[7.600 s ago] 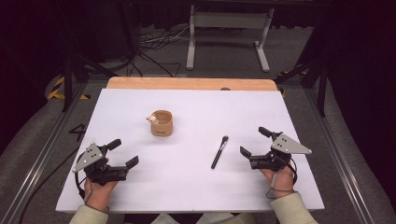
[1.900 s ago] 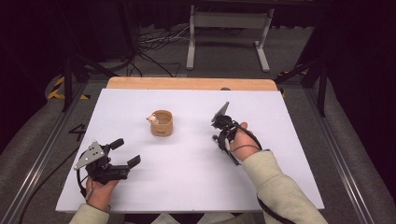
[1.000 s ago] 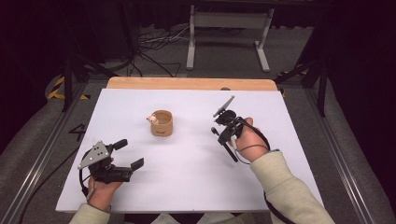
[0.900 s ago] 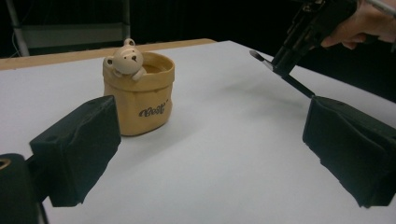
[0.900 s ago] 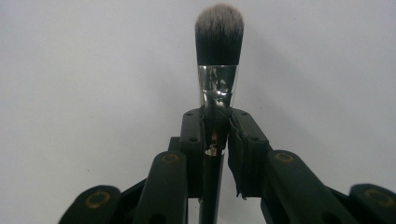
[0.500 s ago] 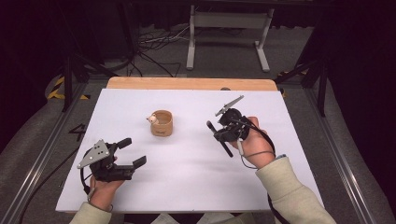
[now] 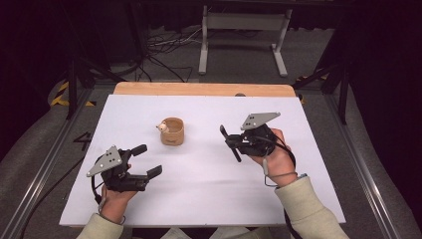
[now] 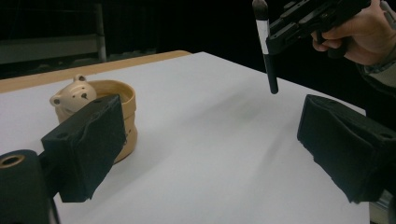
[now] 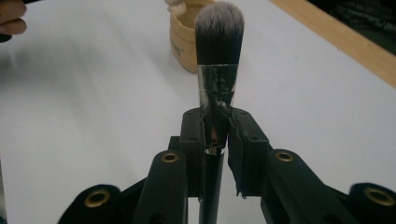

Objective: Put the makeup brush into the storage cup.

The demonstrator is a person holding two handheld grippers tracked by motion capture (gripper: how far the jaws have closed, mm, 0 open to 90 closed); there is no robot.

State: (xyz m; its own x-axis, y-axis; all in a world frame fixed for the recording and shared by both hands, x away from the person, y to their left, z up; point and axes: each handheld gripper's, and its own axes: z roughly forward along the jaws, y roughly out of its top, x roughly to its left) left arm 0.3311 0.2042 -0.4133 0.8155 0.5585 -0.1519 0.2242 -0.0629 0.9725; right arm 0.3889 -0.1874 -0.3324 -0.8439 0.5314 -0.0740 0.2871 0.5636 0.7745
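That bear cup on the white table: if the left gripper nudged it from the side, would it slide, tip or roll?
The cup looks squat and wide, standing upright on its flat base, so it would probably slide on the smooth table rather than tip. It appears ceramic, so likely stiff, fairly heavy for its size, and chippable at the bear head on its rim.

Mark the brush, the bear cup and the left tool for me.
brush point(image 9: 219, 42), right gripper view, on the bristle head.
bear cup point(image 7: 173, 135), high view, on its outer wall.
left tool point(image 7: 147, 160), high view, midway between its open tips.
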